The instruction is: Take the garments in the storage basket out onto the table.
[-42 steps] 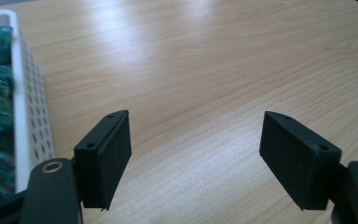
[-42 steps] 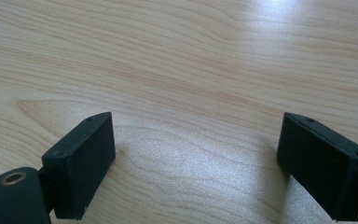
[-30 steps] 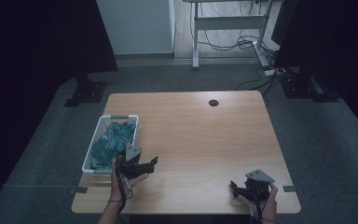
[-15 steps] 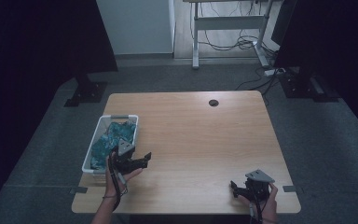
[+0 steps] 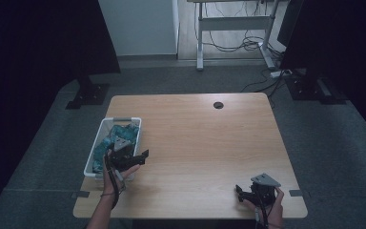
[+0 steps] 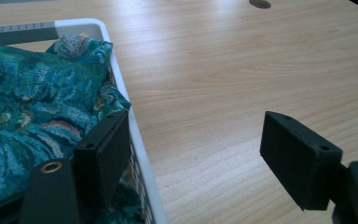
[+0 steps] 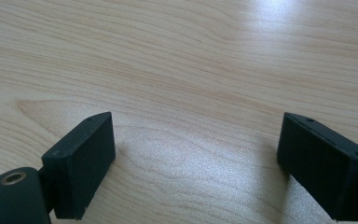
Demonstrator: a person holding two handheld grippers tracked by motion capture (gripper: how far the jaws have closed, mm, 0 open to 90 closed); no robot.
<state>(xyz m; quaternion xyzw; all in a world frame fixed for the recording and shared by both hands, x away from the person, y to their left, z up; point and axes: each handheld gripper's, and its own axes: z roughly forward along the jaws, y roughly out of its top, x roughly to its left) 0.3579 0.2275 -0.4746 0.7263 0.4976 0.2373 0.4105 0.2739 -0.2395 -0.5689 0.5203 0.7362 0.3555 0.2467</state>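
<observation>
A white basket (image 5: 99,138) sits at the table's left edge and holds a teal patterned cloth (image 5: 120,134). My left gripper (image 5: 132,156) hovers open at the basket's near right corner. In the left gripper view the left gripper (image 6: 196,154) straddles the basket's right wall (image 6: 121,79): one jaw is over the cloth (image 6: 28,107), the other over bare wood. My right gripper (image 5: 246,192) rests open near the front right of the table. In the right gripper view the right gripper (image 7: 193,163) has nothing but wood grain between its jaws.
The wooden table (image 5: 209,143) has a round cable hole (image 5: 218,105) near its far edge. Beyond it, on grey carpet, stand a desk frame (image 5: 233,28) with cables and dark stands at both sides.
My left gripper has moved away from the person and slightly left, up to the basket's near right corner. The right gripper has stayed put.
</observation>
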